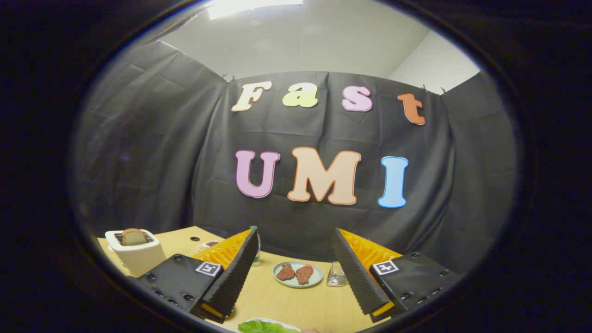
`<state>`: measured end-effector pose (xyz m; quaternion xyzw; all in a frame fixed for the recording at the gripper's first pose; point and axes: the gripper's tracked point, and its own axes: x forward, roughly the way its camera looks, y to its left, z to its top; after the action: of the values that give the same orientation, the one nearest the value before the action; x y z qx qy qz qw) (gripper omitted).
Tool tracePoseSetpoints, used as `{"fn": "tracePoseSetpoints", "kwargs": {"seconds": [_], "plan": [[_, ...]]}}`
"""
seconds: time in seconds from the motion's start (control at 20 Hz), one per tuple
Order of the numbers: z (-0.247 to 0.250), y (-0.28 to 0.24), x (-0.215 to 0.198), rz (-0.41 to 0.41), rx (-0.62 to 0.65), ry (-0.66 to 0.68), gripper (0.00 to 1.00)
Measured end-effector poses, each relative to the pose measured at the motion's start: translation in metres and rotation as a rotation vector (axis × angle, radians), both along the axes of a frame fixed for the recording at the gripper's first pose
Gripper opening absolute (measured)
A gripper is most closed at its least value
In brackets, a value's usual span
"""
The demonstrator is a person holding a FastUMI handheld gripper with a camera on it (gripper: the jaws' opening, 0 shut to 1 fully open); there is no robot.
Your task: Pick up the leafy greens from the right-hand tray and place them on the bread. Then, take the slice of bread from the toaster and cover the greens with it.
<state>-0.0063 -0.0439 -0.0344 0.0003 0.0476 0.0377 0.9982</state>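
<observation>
- One wooden table (296,300) runs ahead of the gripper, backed by a black cloth wall
- White toaster (136,254) stands on the table's far left, beyond the left finger, with a slice of bread (134,236) upright in its slot
- Gripper (295,263) is held level above the table, its two fingers spread wide apart with nothing between them; the jaws are open and empty
- Round plate (297,280) lies ahead in the gap between the fingers, holding two reddish-brown pieces (295,273) side by side that look like meat
- Greens (263,327) show as a leafy edge on a white tray (277,322), below and just behind the fingertips, close under the gripper
- Small clear ribbed thing (336,274) sits just right of the plate, touching or nearly touching the right finger's inner edge in this view; what it is cannot be told
- Bottle with a green cap (253,228) peeks out behind the left fingertip
- Base bread that the greens should go on cannot be made out
- Judging by the empty jaws and untouched greens, the first step is in hand: picking up the greens
- Next move likely calls for tipping the fingers down and drawing back over the tray, then closing gently on the leaves
</observation>
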Motion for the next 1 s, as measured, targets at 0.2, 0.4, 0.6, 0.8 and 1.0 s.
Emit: {"fn": "tracePoseSetpoints", "kwargs": {"seconds": [0.2,0.4,0.6,0.8,1.0], "plan": [[-0.018,-0.006,-0.006,0.061,-0.035,0.04,1.0],[-0.041,-0.008,-0.01,0.134,-0.052,0.089,1.0],[-0.065,-0.006,-0.013,0.216,-0.059,0.144,1.0],[-0.088,-0.004,-0.016,0.296,-0.073,0.191,1.0],[-0.111,0.0,-0.02,0.37,-0.085,0.235,1.0]]}}
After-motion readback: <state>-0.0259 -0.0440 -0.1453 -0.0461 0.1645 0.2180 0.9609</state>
